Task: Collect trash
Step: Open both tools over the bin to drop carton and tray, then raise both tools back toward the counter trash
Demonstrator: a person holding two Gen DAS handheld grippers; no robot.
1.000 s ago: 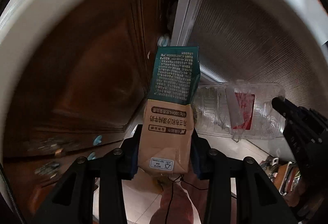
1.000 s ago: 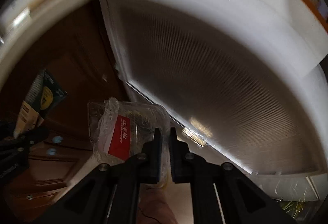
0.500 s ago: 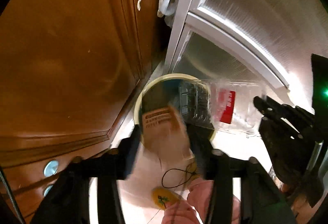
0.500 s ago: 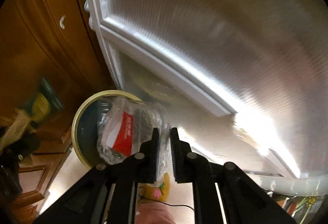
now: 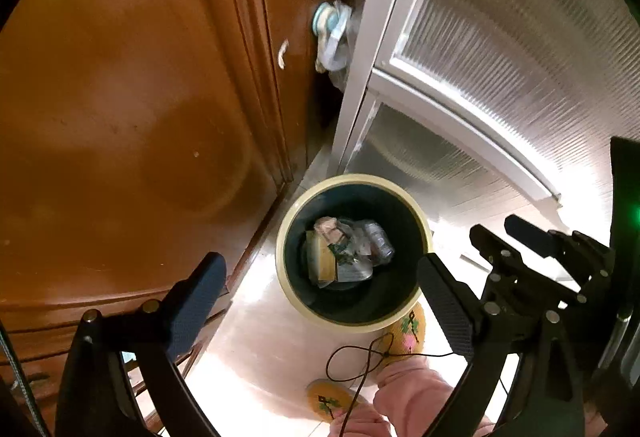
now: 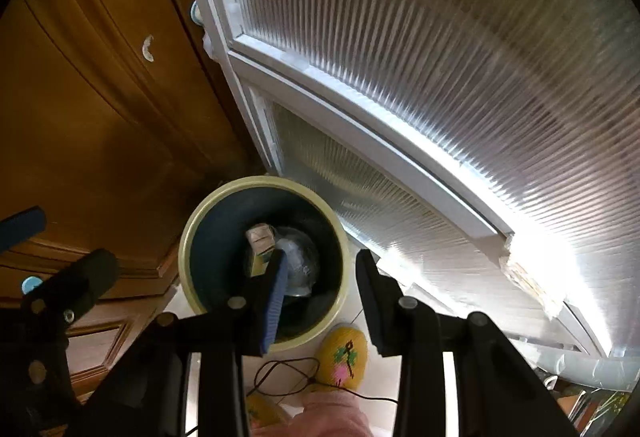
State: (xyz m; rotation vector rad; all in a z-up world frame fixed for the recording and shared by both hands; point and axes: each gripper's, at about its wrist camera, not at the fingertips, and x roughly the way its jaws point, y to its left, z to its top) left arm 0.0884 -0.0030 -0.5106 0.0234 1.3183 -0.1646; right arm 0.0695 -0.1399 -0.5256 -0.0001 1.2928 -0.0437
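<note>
A round bin with a cream rim and dark inside stands on the floor below both grippers; it also shows in the right wrist view. Inside lie the milk carton and the clear plastic container; in the right wrist view the carton and the clear container show too. My left gripper is open and empty above the bin. My right gripper is open and empty above it, and shows at the right of the left wrist view.
A brown wooden cabinet stands left of the bin. A white-framed ribbed glass door stands behind and to the right. The person's yellow slippers and a thin dark cord are on the pale tiled floor.
Both grippers tilted down over the bin and opened. The carton and the clear container left the fingers and now lie in the bin.
</note>
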